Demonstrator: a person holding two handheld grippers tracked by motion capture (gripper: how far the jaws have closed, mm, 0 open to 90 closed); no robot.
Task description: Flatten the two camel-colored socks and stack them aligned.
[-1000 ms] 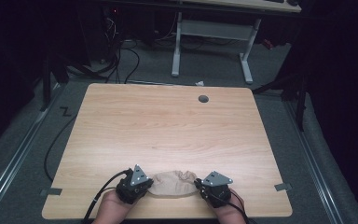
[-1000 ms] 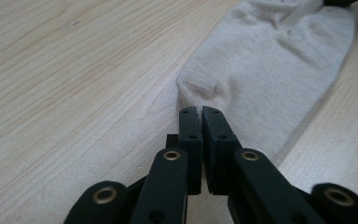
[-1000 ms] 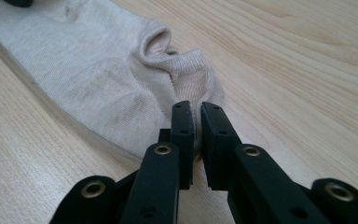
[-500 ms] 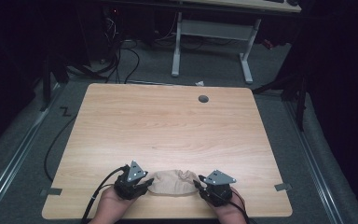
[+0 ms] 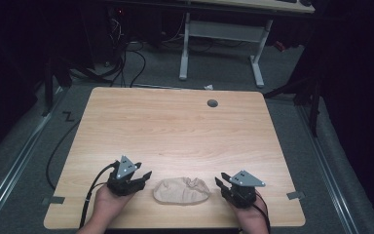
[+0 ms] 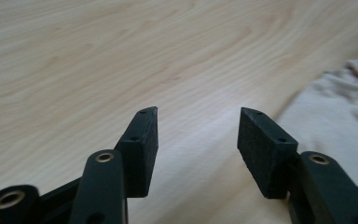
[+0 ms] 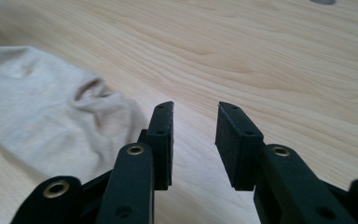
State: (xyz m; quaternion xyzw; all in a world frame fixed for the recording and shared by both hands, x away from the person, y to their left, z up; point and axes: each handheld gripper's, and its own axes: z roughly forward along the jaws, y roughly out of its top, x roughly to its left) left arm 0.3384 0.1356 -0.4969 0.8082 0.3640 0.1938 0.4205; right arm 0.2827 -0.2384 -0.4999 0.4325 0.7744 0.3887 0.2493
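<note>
A beige cloth (image 5: 181, 190) lies near the counter's (image 5: 175, 126) front edge, long axis parallel to it. Left claw (image 5: 143, 178) and right claw (image 5: 220, 184), just opened and empty, flank its ends.

The table (image 5: 175, 131) is seen from above and behind the person; each gripper view is taken low along its jaws, and the cloth (image 5: 181, 190) is shared.

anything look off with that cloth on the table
Nothing damaged or spilled. The beige cloth lies slightly rumpled near the table's front edge, with a puckered fold at its right end. Both the left gripper and the right gripper are open and clear of it.
</note>
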